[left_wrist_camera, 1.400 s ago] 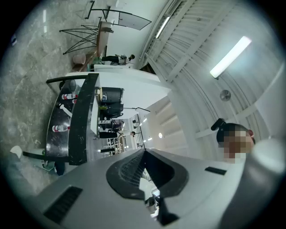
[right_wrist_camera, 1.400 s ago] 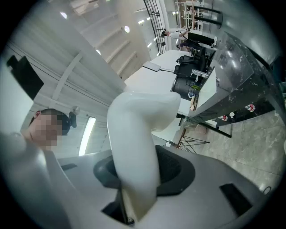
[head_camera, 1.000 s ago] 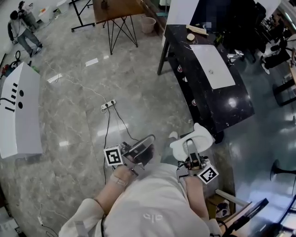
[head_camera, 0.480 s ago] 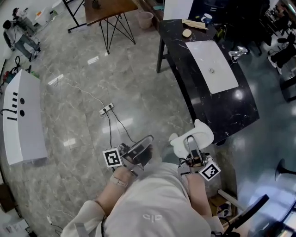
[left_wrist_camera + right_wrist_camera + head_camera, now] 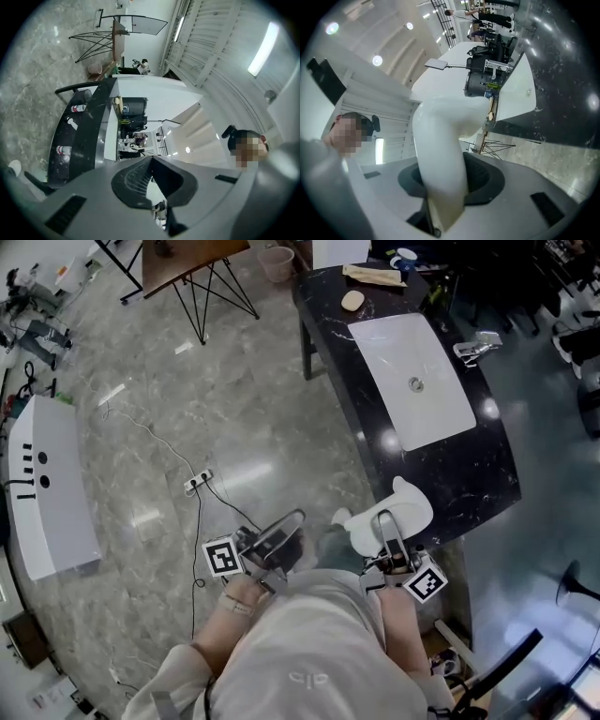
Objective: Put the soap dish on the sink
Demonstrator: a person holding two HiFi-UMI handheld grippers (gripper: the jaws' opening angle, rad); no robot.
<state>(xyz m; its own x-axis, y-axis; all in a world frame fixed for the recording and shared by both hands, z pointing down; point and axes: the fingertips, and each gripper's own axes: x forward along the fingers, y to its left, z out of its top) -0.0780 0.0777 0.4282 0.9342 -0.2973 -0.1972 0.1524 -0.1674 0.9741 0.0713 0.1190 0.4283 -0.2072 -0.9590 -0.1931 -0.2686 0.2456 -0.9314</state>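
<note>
My right gripper (image 5: 384,521) is shut on a white soap dish (image 5: 412,510), holding it by its rim just short of the near end of the black counter (image 5: 473,474). In the right gripper view the soap dish (image 5: 440,154) rises out of the jaws of the gripper (image 5: 452,180) and hides part of the scene ahead. The white sink (image 5: 412,381) is set into the counter further on, with a faucet (image 5: 476,345) on its right side. My left gripper (image 5: 284,529) hangs over the floor left of the dish. It (image 5: 152,180) is shut with nothing in it.
A bar of soap (image 5: 353,300) and a wooden tray (image 5: 375,276) lie at the counter's far end. A power strip (image 5: 195,482) with cables lies on the marble floor. A white unit (image 5: 47,488) stands at the left, a wooden table (image 5: 192,257) and a bin (image 5: 277,261) beyond. Bottles (image 5: 77,108) sit under the counter.
The person has walked towards the counter, so the counter and sink have come nearer and more central in the head view. Both grippers kept their poses; the right still holds the dish.
</note>
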